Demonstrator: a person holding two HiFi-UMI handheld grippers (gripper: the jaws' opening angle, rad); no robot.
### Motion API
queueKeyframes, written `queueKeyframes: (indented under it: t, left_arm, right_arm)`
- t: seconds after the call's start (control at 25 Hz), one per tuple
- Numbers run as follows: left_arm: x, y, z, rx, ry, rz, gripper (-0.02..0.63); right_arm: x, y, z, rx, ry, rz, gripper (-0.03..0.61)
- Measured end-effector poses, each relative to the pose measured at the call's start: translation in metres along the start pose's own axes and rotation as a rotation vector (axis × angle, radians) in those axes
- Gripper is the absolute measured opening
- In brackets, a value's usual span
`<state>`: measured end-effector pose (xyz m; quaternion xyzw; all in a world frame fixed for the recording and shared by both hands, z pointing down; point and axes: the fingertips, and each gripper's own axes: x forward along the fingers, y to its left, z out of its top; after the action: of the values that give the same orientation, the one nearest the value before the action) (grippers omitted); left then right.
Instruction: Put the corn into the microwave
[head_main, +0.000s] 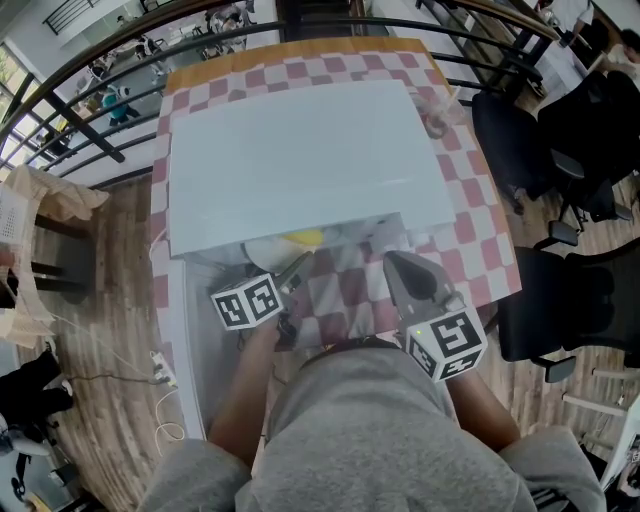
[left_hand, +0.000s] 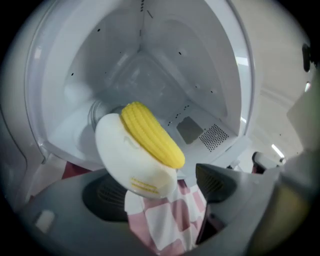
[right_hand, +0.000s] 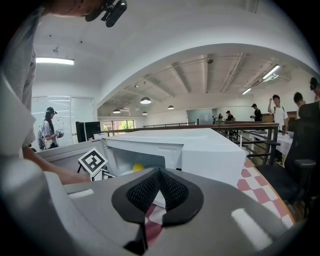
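A yellow corn cob (left_hand: 152, 135) lies on a small white plate (left_hand: 125, 155) that stands tilted at the mouth of the open white microwave (head_main: 300, 160). From above the corn (head_main: 305, 238) shows just under the microwave's front edge. My left gripper (left_hand: 160, 192) is open wide. The plate's lower rim sits between the jaws, close to the left pad (left_hand: 102, 200) and clear of the right pad (left_hand: 215, 182). My right gripper (right_hand: 159, 176) is shut on nothing and hangs in front of the microwave, right of the opening (head_main: 395, 262). The right gripper view also catches the corn (right_hand: 137, 167).
The microwave door (head_main: 185, 340) hangs open to the left of my left arm. A pink-and-white checked cloth (head_main: 480, 220) covers the table. Black office chairs (head_main: 560, 300) stand to the right, a railing (head_main: 90, 60) runs behind, and people stand in the background (right_hand: 50, 130).
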<state>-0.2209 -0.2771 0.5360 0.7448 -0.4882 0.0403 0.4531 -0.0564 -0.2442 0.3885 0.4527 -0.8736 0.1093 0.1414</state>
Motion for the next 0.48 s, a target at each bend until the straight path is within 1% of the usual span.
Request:
queueKeyframes:
  t: [0.2,0.4,0.48]
  left_arm:
    - [0.001,0.0,-0.01,0.147,0.059,0.059,0.42]
    - [0.003,0.004,-0.016,0.243,0.108,0.111,0.414]
    - [0.003,0.005,-0.017,0.271,0.122,0.126,0.399]
  right_arm:
    - [0.001,0.0,0.0,0.001,0.002,0.006,-0.002]
    - [0.001,0.001,-0.001,-0.001,0.003,0.009,-0.002]
    - [0.001,-0.001,-0.002,0.0,0.002,0.008,-0.002]
